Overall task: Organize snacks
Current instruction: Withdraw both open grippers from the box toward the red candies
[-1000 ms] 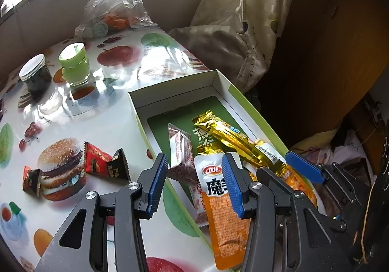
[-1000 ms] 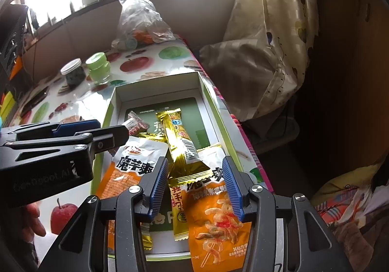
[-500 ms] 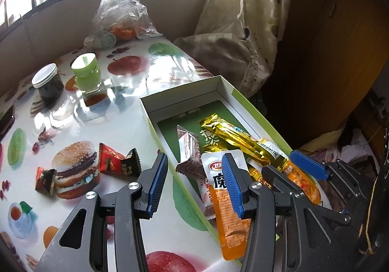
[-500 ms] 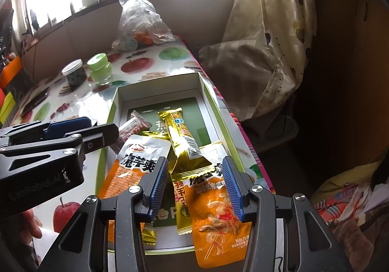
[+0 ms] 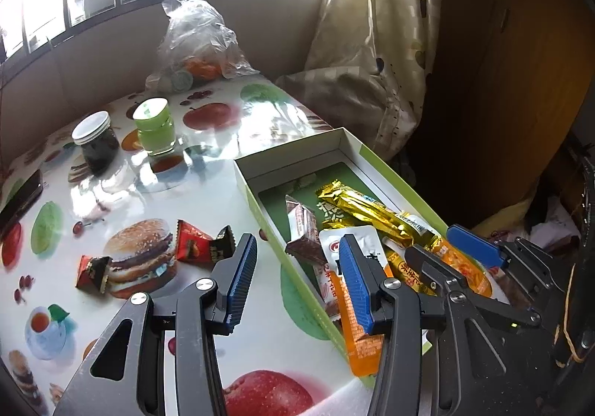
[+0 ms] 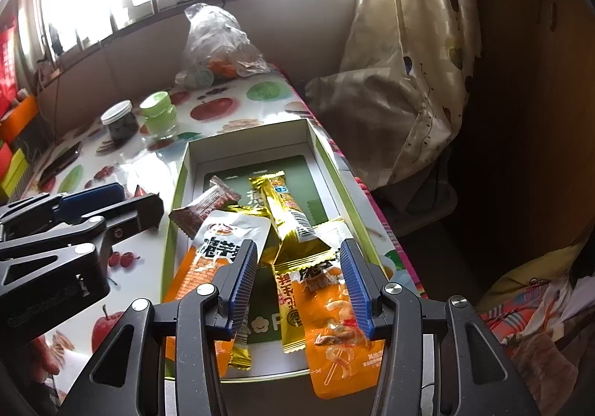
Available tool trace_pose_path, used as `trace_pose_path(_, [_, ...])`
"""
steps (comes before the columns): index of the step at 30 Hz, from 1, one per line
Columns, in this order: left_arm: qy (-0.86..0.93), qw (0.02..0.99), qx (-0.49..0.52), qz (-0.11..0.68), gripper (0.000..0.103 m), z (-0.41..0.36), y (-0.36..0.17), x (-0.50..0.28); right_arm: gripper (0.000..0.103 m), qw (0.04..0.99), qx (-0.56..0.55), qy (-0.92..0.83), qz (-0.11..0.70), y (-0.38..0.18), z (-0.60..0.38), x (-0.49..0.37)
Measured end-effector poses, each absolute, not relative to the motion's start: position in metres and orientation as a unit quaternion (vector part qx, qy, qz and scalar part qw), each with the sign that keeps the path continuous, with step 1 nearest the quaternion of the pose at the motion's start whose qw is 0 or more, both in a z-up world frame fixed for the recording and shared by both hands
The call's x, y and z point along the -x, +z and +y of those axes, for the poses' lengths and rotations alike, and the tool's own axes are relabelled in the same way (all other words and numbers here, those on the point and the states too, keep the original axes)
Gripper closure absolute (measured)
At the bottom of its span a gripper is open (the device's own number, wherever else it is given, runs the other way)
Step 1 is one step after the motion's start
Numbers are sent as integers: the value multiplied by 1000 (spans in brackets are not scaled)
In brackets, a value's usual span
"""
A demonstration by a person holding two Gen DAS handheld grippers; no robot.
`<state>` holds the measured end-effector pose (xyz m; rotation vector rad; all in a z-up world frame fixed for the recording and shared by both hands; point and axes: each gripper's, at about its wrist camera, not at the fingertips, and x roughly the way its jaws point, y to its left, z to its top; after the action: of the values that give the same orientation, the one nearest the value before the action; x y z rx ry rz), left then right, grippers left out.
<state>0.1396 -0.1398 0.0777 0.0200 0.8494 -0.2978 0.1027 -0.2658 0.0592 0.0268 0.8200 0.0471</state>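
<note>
Two red-and-black candies (image 5: 202, 246) and (image 5: 93, 271) are still lying loose on the tablecloth (image 5: 260, 352), lower left of frame; several packets are already sitting in the green box (image 5: 394, 170). Left gripper (image 5: 297, 276) is hovering open and empty, candy just upper-left of its left finger. Right gripper (image 6: 299, 284) is idling open over the box.

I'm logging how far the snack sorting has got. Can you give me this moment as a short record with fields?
box: open green-and-white box on the fruit-print table
in box: gold packets, orange packets, brown wafer pack
still outside: two red-and-black candies on the burger print
left gripper: open, empty
right gripper: open, empty, over the box
elsewhere: two jars, plastic bag
</note>
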Motion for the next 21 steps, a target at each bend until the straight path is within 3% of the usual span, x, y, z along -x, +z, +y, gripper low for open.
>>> trace_pose_path(21, [-115,905,10,410,56,-106,73,-134,57,922,-9,23,388,60,-250,-108])
